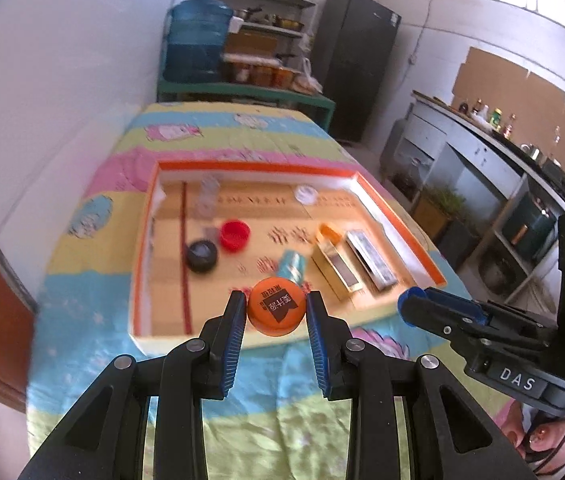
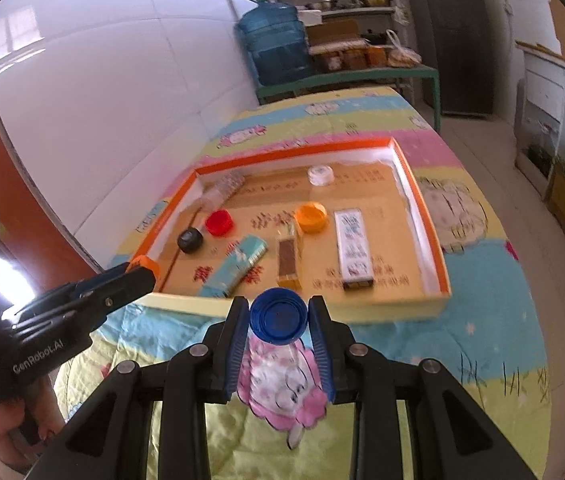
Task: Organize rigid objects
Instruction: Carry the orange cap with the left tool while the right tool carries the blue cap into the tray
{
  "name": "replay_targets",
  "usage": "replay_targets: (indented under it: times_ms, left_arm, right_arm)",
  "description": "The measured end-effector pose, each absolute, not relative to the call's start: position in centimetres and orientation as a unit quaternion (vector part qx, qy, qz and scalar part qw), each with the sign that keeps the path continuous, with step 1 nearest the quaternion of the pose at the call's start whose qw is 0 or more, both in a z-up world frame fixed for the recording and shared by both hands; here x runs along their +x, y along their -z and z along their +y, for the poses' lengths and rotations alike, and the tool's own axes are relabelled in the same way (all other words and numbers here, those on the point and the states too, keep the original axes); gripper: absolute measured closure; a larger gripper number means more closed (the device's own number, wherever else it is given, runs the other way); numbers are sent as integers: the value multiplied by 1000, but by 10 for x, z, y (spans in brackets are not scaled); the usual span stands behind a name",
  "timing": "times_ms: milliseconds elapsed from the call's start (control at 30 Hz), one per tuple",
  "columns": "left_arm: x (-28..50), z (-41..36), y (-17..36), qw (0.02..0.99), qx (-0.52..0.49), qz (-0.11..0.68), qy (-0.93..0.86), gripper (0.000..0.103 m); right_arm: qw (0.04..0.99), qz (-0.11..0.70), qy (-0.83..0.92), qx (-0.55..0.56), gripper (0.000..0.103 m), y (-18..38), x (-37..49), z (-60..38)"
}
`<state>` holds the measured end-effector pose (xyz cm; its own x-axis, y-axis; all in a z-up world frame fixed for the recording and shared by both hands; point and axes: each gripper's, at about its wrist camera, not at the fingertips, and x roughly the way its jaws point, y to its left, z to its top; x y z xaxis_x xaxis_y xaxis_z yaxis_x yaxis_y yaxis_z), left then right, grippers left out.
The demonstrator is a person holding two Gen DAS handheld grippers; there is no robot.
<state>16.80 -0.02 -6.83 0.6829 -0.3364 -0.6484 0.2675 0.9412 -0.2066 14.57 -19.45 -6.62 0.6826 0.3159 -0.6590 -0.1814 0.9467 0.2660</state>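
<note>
Two caps (image 2: pixel 218 222) (image 2: pixel 311 217), three boxes (image 2: pixel 352 249) crowd orange-rimmed tray (image 2: pixel 426 216).

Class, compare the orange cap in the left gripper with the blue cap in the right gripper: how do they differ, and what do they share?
The orange cap shows a printed black label; the blue cap shows plain ridged rings. The orange cap appears alone; the blue cap tops a clear bottle lying back between the fingers. The left gripper holds one, the right gripper the other. Both are round, gripped on two sides, just short of the orange-rimmed tray.
</note>
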Motion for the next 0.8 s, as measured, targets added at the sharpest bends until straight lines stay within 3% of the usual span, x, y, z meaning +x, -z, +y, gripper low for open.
replay_targets:
  times_ms: [467, 800]
  left_arm:
    - [210, 19, 20, 939, -32, 316, 129, 72]
    - [230, 21, 44, 926, -40, 350, 133, 72]
  right_arm:
    - [923, 341, -168, 62, 72, 20, 204, -169]
    - [921, 348, -169, 53, 72, 14, 259, -158]
